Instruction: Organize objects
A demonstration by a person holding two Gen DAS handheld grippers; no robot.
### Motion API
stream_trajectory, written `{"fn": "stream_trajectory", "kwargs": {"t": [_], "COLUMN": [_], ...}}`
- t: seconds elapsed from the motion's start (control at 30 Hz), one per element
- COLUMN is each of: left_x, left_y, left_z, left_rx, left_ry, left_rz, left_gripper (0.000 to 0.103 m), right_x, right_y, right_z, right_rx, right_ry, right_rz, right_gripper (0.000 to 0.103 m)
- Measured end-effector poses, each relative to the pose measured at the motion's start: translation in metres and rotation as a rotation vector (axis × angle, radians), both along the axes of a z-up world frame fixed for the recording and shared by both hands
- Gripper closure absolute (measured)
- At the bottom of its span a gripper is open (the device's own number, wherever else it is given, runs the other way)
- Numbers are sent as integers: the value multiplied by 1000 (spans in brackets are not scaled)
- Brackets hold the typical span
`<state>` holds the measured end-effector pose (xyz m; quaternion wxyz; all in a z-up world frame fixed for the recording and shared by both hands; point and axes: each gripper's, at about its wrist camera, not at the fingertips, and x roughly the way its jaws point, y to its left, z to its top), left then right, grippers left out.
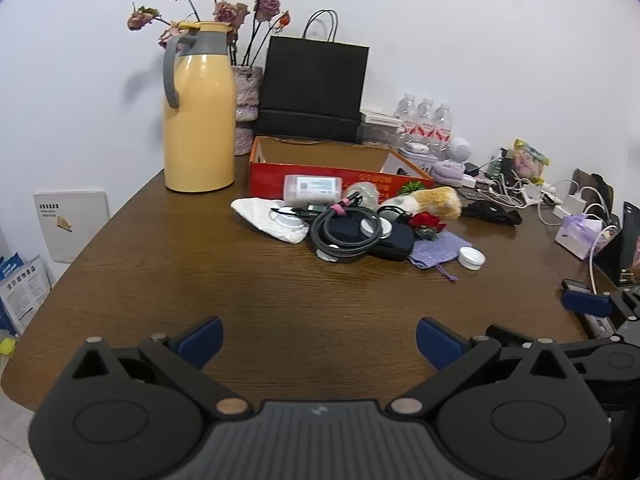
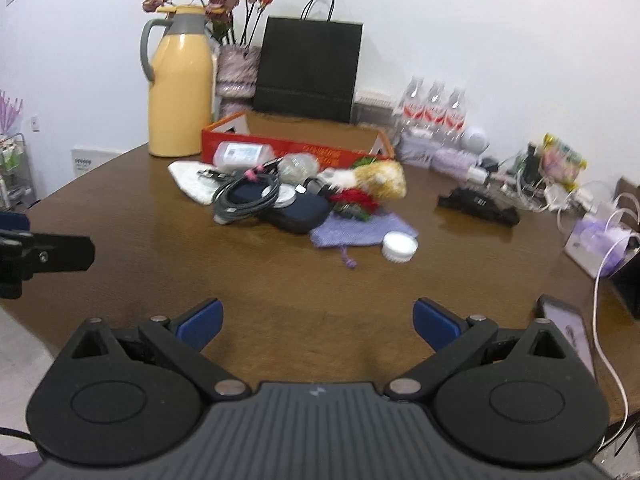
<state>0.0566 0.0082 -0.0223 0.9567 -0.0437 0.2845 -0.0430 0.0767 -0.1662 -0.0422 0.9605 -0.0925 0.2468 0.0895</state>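
jumbled pile (image 1: 352,224), coiled cable (image 1: 346,232) topmost

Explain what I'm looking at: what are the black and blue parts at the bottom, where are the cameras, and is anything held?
Each picture comes from a camera on a hand-held gripper, looking along its jaws. The left gripper and right gripper both stand wide open and hold nothing. On the brown table lies a pile: a coiled cable, a white cloth, a plush toy, a purple pouch and a white cap. Behind it stand an open orange box and a yellow jug.
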Motion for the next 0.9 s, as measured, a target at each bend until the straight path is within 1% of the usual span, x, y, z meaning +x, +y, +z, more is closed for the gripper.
{"fn": "stream_trajectory", "kwargs": {"t": [0.07, 0.1, 0.17, 0.23, 0.27, 0.3, 0.37, 0.43, 0.5, 0.57, 0.63, 0.7, 0.73, 0.8, 0.9], "left_x": [4, 6, 16, 29, 36, 44, 58, 78, 99, 123, 150, 175, 189, 206, 228], "left_y": [3, 4, 4, 4, 4, 3, 1, -5, -13, -23, -30, -34, -35, -36, -35], "left_z": [-1, -2, -5, -11, -13, -15, -17, -17, -20, -23, -27, -32, -35, -42, -46], "left_rx": [5, 5, 8, 7, 8, 10, 24, 43, 57, 67, 50, 13, -4, -24, -45], "left_ry": [-15, -22, -22, -5, 1, 1, -10, -40, -68, -68, -48, -18, 9, 33, 36], "left_rz": [19, 24, 29, 22, 20, 16, 6, -15, -47, -86, -128, -166, -168, -150, -122], "left_gripper": [0, 0, 1, 2, 2, 2, 2, 1, 1, 1, 1, 1, 1, 2, 2], "right_x": [3, 7, 17, 30, 36, 41, 50, 63, 84, 105, 127, 148, 160, 183, 216], "right_y": [-2, -2, 2, 5, 4, 3, -2, -8, -18, -28, -40, -48, -50, -51, -48], "right_z": [-4, -8, -17, -25, -28, -30, -30, -28, -26, -21, -14, -9, -6, -3, 4], "right_rx": [9, 1, -15, -4, 7, 11, -2, -9, 9, 28, 56, 84, 98, 116, 118], "right_ry": [-43, -28, 34, 126, 156, 162, 139, 107, 96, 86, 54, 36, 30, 23, -4], "right_rz": [28, 47, 60, 50, 56, 57, 30, -1, -20, -33, -58, -66, -68, -64, -64], "right_gripper": [0, 0, 0, 0, 0, 0, 0, 0, 0, 0, 2, 2, 3, 4, 6]}}
